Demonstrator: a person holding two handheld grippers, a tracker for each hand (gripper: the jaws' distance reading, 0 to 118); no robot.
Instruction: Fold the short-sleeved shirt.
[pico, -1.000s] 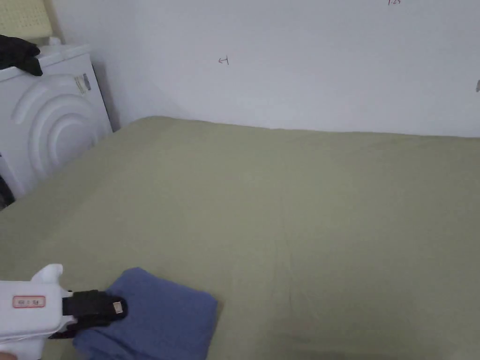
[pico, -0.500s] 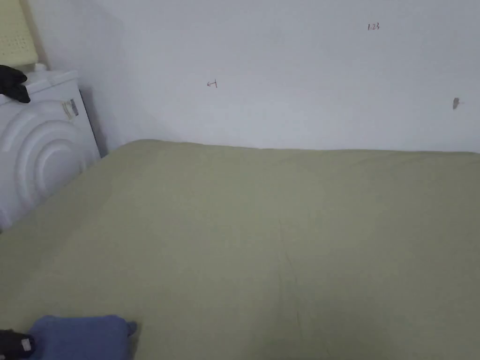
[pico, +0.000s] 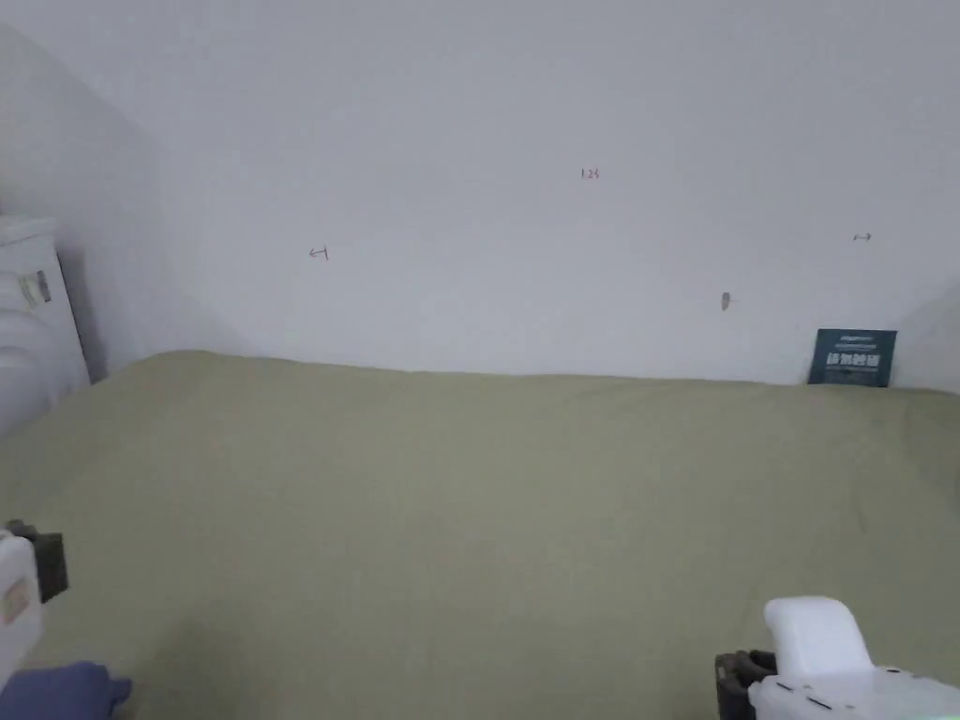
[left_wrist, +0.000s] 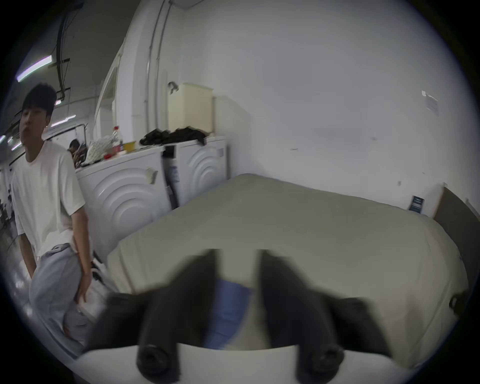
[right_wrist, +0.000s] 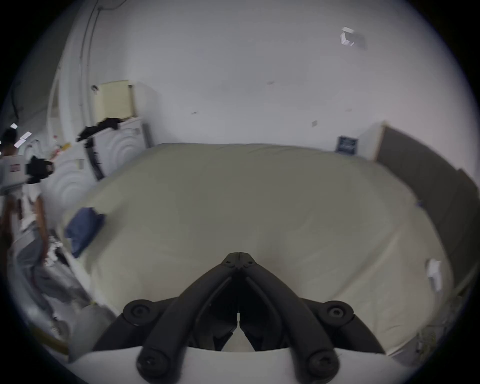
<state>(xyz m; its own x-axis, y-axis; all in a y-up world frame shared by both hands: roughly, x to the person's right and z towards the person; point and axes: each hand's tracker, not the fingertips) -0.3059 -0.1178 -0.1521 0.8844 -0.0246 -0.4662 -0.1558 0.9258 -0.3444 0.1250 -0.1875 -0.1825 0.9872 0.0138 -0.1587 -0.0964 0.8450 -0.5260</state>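
- The left gripper (left_wrist: 236, 262) has its two dark jaws spread apart with nothing between them; in its own view the picture is blurred, and the green sheet shows through the gap.
- Below and behind that gap lies the blue folded shirt (left_wrist: 230, 309), on the bed and free of both jaws.
- In the head view the left gripper (pico: 37, 567) sits at the left edge, raised above the shirt (pico: 61, 692), which peeks in at the bottom left corner.
- The right gripper (right_wrist: 238, 256) has its jaws pressed tip to tip, gripping nothing, and hangs over the near part of the bed.
- From the right gripper the shirt (right_wrist: 83, 230) lies far off to the left, near the bed's left edge, with bare sheet between them.
- The bed (pico: 487, 506), under a plain green sheet, stretches ahead of both grippers to the white wall (pico: 525, 122).
- A small dark card (pico: 851, 357) leans against the wall beyond the right gripper (pico: 741, 680), at the bed's far right.
- Left of the left gripper stand white washing machines (left_wrist: 124, 192) with dark clothes (left_wrist: 174, 135) heaped on top.
- Further left, beside the machines, stands a person (left_wrist: 49, 207) in a white shirt and grey trousers.
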